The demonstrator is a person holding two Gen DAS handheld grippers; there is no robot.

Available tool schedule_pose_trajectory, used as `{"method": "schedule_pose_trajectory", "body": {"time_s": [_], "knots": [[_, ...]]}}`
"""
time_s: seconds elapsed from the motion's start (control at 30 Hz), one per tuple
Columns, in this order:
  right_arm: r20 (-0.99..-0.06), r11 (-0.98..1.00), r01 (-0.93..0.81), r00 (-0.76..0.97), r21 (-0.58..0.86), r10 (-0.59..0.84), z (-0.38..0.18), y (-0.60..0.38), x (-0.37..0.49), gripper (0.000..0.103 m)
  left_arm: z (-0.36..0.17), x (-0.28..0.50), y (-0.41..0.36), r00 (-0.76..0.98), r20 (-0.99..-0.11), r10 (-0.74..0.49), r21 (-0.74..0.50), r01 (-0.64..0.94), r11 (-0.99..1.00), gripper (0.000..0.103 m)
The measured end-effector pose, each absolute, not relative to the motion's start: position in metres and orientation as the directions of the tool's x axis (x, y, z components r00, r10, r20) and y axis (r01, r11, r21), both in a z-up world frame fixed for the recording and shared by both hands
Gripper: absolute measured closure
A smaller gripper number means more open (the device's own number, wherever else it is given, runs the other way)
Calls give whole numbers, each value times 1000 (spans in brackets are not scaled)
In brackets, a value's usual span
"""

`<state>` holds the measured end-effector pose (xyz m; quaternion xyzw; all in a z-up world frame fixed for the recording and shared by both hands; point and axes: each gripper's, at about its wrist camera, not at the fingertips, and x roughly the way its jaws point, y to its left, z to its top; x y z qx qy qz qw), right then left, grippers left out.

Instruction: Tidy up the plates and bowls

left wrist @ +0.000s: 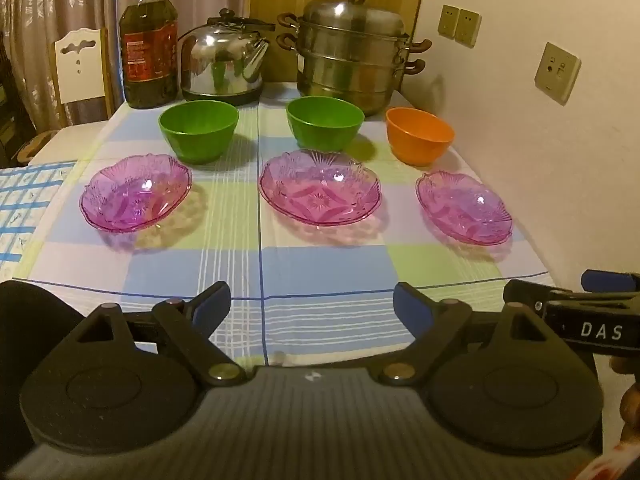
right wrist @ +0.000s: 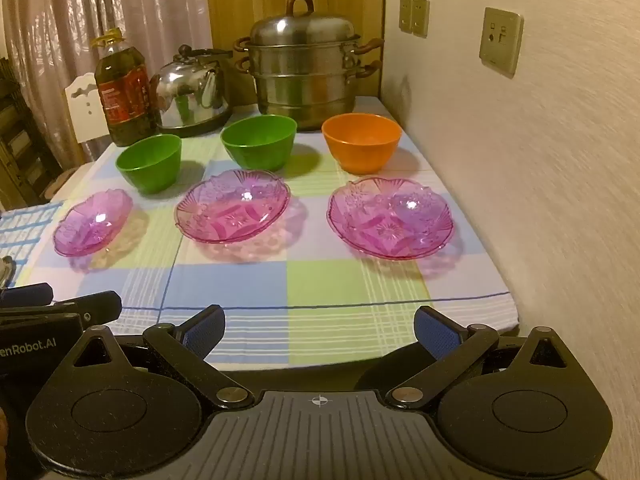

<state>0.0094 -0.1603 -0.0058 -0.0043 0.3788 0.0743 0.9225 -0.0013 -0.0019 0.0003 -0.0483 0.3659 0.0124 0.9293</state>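
Table with checked cloth (left wrist: 328, 264), viewed from its near edge. Far row, bowls: green bowl (left wrist: 198, 130) at 11 o'clock, second green bowl (left wrist: 325, 122) at 12, orange bowl (left wrist: 419, 134) at 1, nearest the wall. Near row, one pink glass plate just in front of each bowl: left plate (left wrist: 136, 192), middle plate (left wrist: 320, 186), right plate (left wrist: 464, 208). All six upright, apart from one another, none stacked.

Behind the bowls: oil bottle (left wrist: 149, 44) at 10 o'clock, steel kettle (left wrist: 224, 60) at 11, tiered steamer pot (left wrist: 352, 52) at 12.

Left gripper (left wrist: 312, 308): jaws spread wide, nothing between them, held over the near cloth edge, tilted down toward the plates. Right gripper (right wrist: 320, 332): same, jaws wide and empty, at 6 o'clock of the right plate, clear of it
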Motion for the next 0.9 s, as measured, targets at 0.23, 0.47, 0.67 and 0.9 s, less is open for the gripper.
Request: {"method": "schedule_pose_trajectory", "body": {"time_s": [0.23,0.47,0.67,0.9], "knots": [[-705,989,-136,697,50,132,-6,-161,9,2,-2,1,1,718,-695,-42,-124,-62,990,16],[-700,991,-117,703,58,124,-5,-169,10,2,-1,3,0,723,-689,-48,-126,-54,991,16],[-700,991,-122,702,61,130,-5,-167,10,2,0,1,-3,723,-689,-50,-124,-50,991,18],[-701,991,-118,701,62,128,-6,-166,9,2,0,2,-3,721,-691,-55,-127,-47,991,18]]}}
